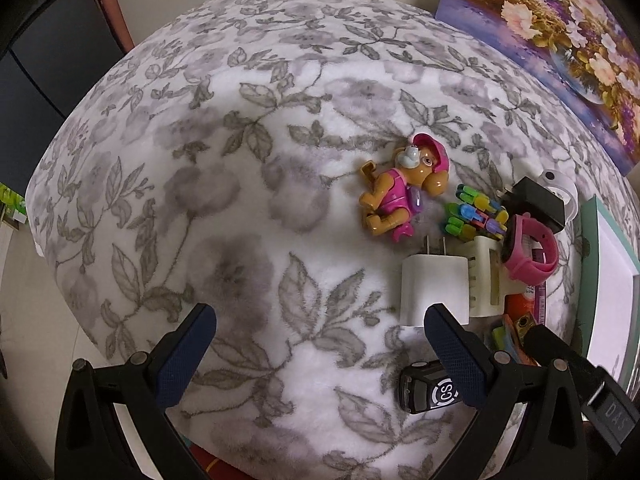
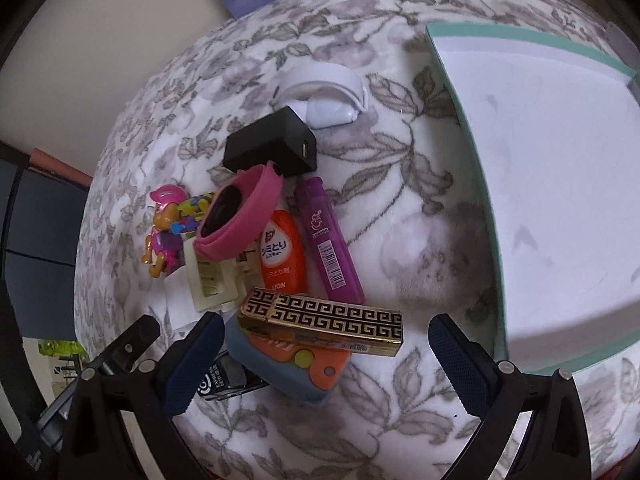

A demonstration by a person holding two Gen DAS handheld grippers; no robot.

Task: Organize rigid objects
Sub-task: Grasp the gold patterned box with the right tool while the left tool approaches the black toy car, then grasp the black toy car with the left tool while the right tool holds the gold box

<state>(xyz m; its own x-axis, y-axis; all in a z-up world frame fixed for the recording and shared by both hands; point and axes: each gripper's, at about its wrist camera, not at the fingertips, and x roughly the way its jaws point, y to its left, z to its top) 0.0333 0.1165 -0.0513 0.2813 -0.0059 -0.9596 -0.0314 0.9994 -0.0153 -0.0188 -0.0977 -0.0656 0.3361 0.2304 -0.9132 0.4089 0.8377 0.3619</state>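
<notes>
both grippers spread, empty: left gripper (image 1: 320,344), right gripper (image 2: 326,354) above gold box (image 2: 320,326).

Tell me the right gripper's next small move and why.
Probably ease the right gripper forward and down onto the gold patterned box. Its jaws stand open and empty, that box lies nearest on top of the pile, and the teal-edged box waits open beside it.
</notes>
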